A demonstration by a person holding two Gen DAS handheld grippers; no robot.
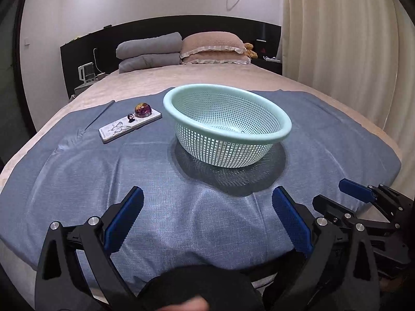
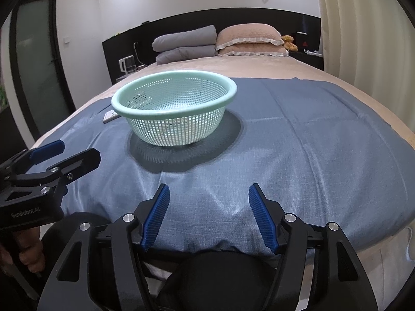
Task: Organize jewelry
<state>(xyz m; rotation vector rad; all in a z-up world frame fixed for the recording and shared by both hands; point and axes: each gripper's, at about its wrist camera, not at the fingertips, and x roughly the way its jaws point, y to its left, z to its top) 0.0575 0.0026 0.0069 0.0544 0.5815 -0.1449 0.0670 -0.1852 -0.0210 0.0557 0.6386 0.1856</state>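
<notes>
**Open jaws over the blue cloth, basket ahead**

The right gripper (image 2: 208,216) hovers low over a blue cloth (image 2: 298,140) spread across the foot of a bed (image 2: 259,67), its blue ribbed pads (image 2: 155,217) parted with nothing between them. Ahead and a little left, a pale green mesh basket (image 2: 174,107) sits upright on the cloth. A flat white item (image 2: 110,116) shows just behind its left rim, mostly hidden. At the left edge, the left gripper (image 2: 70,150) reaches in, a hand (image 2: 27,248) below it. Grey folded bedding (image 2: 185,44), a frilled pillow (image 2: 250,40) and a small teddy bear (image 2: 289,42) rest against the dark headboard (image 2: 181,23).
</notes>
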